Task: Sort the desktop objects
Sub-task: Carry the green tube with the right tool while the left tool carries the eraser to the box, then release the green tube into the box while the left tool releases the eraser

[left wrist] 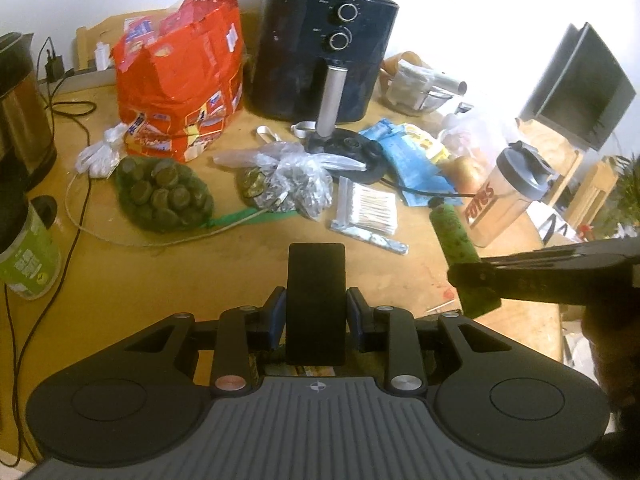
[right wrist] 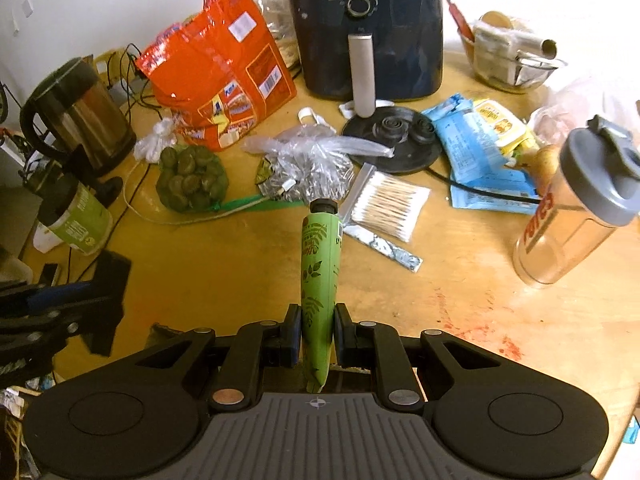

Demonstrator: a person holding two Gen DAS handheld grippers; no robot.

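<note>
The left hand-held gripper [left wrist: 316, 316] pinches a flat black box [left wrist: 316, 300] between its two fingers; the box stands upright and hides the gap between them. The right hand-held gripper [right wrist: 317, 336] is pressed onto the lower end of a green tube [right wrist: 320, 264] with leaf prints and a dark cap. The tube points forward over the wooden worktop [right wrist: 460, 300], and its cap is near a clear packet of cotton swabs [right wrist: 390, 204]. In the left wrist view the same tube [left wrist: 456, 236] is seen from the side, held by the right gripper [left wrist: 476, 276] above the worktop [left wrist: 140, 280].

Farther back on the worktop there are a dark air fryer [left wrist: 320, 48] with two dials, an orange snack bag [left wrist: 180, 76], a green net bag of round things [left wrist: 164, 196], and a crumpled clear plastic bag [left wrist: 292, 180]. A shaker bottle [right wrist: 576, 208] with a grey lid stands at the right, just beside some blue packets [right wrist: 480, 156]. A metal kettle [right wrist: 80, 112] stands at the left, and a green cup [right wrist: 76, 220] is in front of it.
</note>
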